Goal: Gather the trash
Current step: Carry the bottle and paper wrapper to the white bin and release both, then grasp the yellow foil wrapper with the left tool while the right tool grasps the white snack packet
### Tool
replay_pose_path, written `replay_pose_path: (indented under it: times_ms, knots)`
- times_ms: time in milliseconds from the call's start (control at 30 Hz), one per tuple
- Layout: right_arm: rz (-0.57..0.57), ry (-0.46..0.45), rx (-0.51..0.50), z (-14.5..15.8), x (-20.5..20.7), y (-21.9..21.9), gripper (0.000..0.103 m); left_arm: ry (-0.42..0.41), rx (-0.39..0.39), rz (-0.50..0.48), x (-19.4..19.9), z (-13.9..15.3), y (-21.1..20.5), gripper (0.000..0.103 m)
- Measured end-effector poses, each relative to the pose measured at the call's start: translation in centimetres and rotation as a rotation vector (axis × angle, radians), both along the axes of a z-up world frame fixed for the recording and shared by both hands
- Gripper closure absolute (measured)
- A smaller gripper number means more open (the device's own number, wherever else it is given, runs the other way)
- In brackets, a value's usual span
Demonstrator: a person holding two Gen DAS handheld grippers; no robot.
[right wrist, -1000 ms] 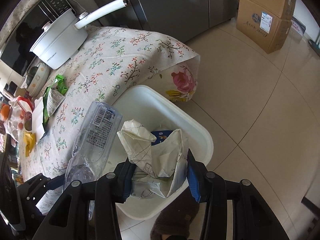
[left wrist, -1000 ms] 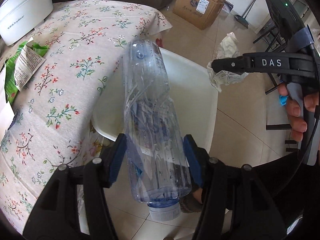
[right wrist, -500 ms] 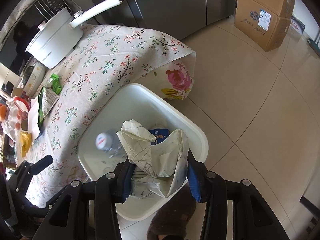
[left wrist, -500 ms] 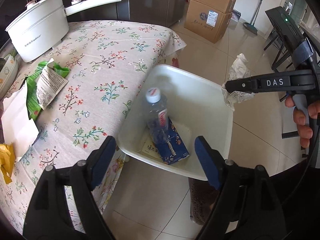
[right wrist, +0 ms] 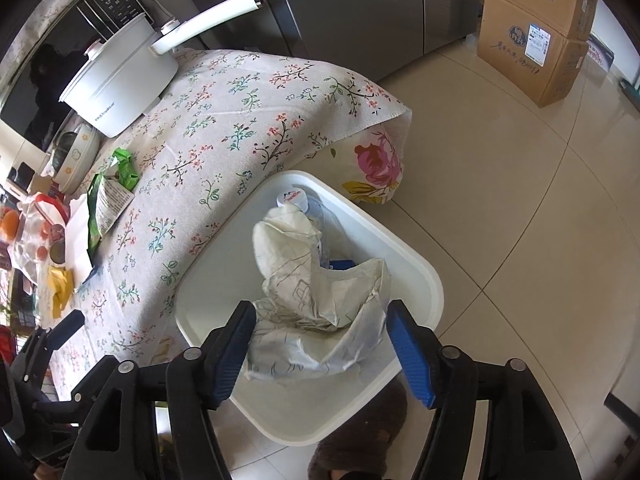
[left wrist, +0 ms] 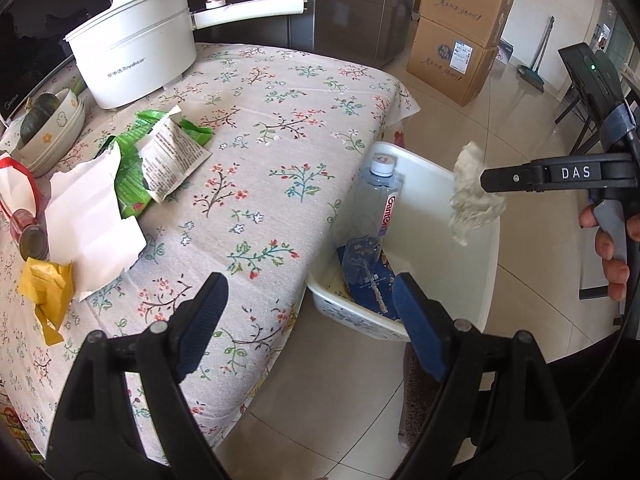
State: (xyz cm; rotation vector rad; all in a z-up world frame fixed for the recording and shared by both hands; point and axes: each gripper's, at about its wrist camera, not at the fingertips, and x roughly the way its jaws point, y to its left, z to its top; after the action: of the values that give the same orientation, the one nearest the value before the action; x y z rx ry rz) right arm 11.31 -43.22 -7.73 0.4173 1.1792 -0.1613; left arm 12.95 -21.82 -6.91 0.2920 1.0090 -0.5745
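At the bottom of the left wrist view our left hand-held gripper stands spread with nothing between its blue pads; its jaws have just been opening. Right of centre in that view a white bin sits on the floor against the edge of the floral-cloth surface, and a clear water bottle leans inside it, white cap up, with red lettering on the label that we cannot read fully; a dark blue carton lies beneath it. At the right edge our right hand-held gripper, marked "DAS", reaches over the bin with crumpled paper at its tip. In the right wrist view the right gripper's jaws have just been opening and now stand apart; the paper lies between them, seeming to touch the left pad, clear of the right. On the surface, upper left of the left wrist view, stands a white pot printed "Royalstar", with a torn green wrapper, white paper and a yellow wrapper below it. Cardboard boxes with handwritten characters stand at the upper right.
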Motion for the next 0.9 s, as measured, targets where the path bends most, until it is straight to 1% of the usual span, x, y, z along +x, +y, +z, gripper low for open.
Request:
replay_pose_path:
  times_ms: [100,300,500,767,900]
  knots:
    - [0.003,-0.004,0.003,0.2,0.2,0.3,0.025,-0.008,-0.001,0.011,0.1,0.4,0.7,0.018]
    - [0.009,0.000,0.005,0.5,0.5,1.1,0.024,-0.017,-0.004,0.036,0.4,0.8,2.0,0.017]
    - [0.022,-0.016,0.000,1.4,1.3,2.3,0.024,-0.024,-0.004,0.070,0.9,1.3,3.6,0.017]
    - [0.089,-0.044,-0.061,3.0,3.2,6.0,0.021,-0.039,-0.003,0.162,2.1,1.9,7.6,0.017]
    - [0.124,-0.050,-0.065,3.3,4.3,8.2,0.020,-0.043,0.000,0.227,2.9,2.1,10.1,0.017]
